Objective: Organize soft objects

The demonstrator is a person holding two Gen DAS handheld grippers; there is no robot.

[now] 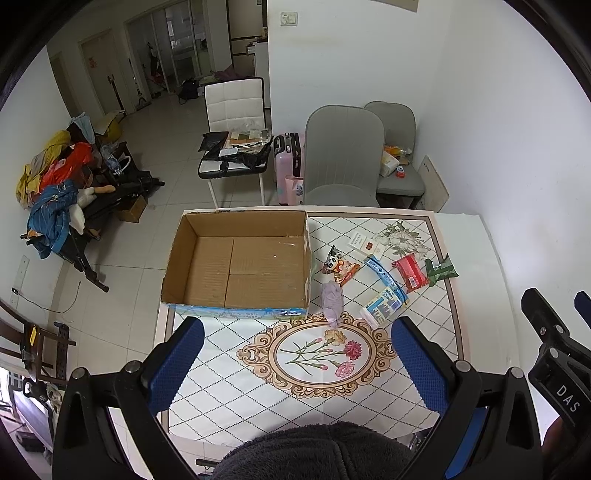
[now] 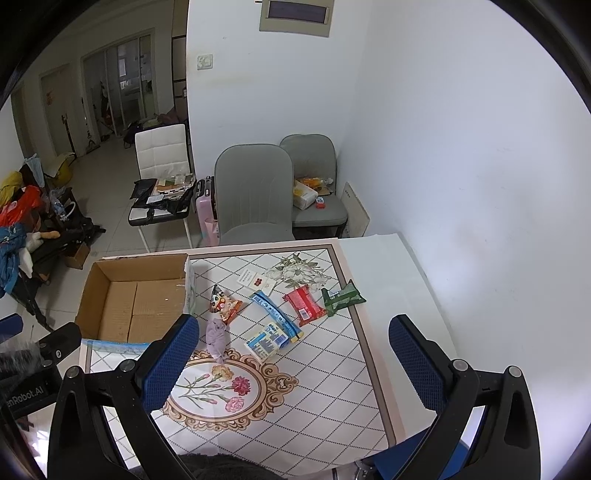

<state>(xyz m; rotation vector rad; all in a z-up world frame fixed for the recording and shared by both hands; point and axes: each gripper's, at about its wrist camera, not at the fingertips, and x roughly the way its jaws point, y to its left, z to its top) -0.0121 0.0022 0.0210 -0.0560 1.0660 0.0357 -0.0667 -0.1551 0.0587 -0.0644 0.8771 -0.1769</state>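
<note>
A plain white plaster wall (image 2: 461,147) closes the right side, meeting a second white wall carrying a pale wall switch (image 1: 289,18). The floor is glossy pale ceramic tile (image 1: 147,177). 2 grey upholstered chairs (image 1: 341,155) stand beyond the patterned floral tablecloth (image 1: 314,387), beside a pink hard-shell suitcase (image 1: 290,162). A white padded chair (image 1: 236,107) holds dark bags and papers. At the left, a heap of coloured clothes (image 1: 55,177) covers a black frame. Glazed sliding doors (image 1: 177,44) stand at the back.
</note>
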